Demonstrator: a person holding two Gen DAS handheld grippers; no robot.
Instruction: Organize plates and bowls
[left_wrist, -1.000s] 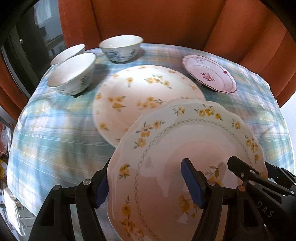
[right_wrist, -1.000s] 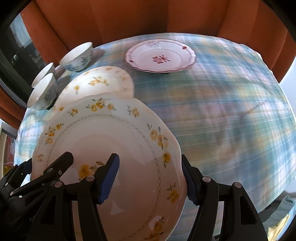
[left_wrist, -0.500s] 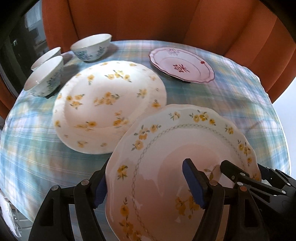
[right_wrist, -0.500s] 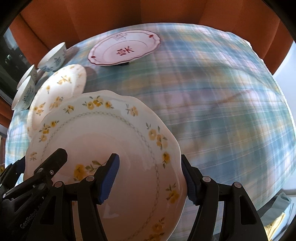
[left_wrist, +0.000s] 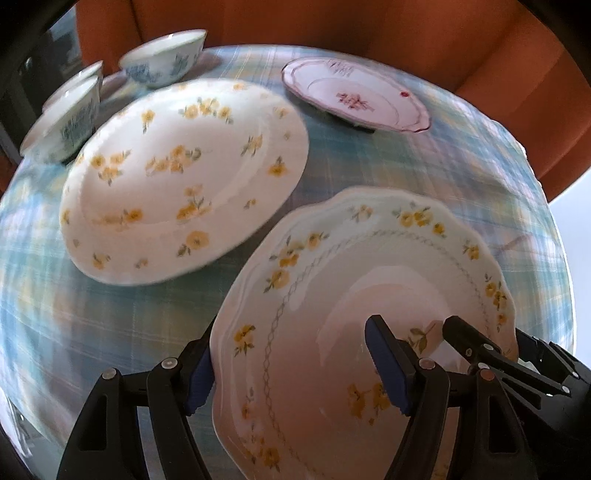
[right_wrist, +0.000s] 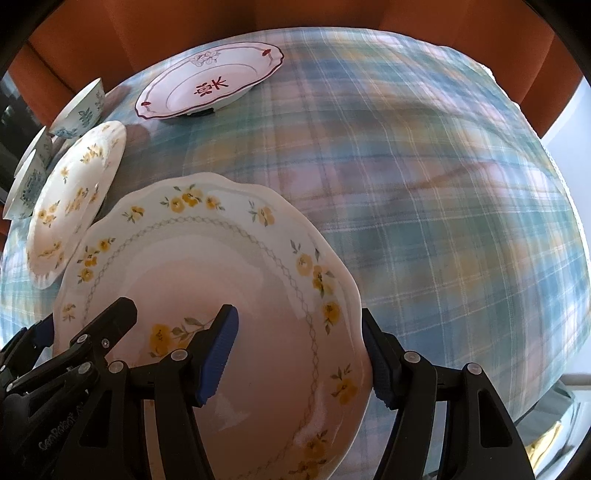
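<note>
Scalloped plate (left_wrist: 369, 314) carried rightward, now clear of floral plate (left_wrist: 184, 177), left gripper (left_wrist: 295, 373) and right gripper (right_wrist: 299, 350) both clamped on its near rim, pink plate (right_wrist: 207, 88) and bowls (left_wrist: 162, 55) beyond, on tablecloth (right_wrist: 424, 203).

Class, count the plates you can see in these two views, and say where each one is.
3. The scalloped plate is held by the left gripper and right gripper; the yellow-flowered plate lies beside the bowls; the pink plate sits farthest back. None seems hidden.
</note>
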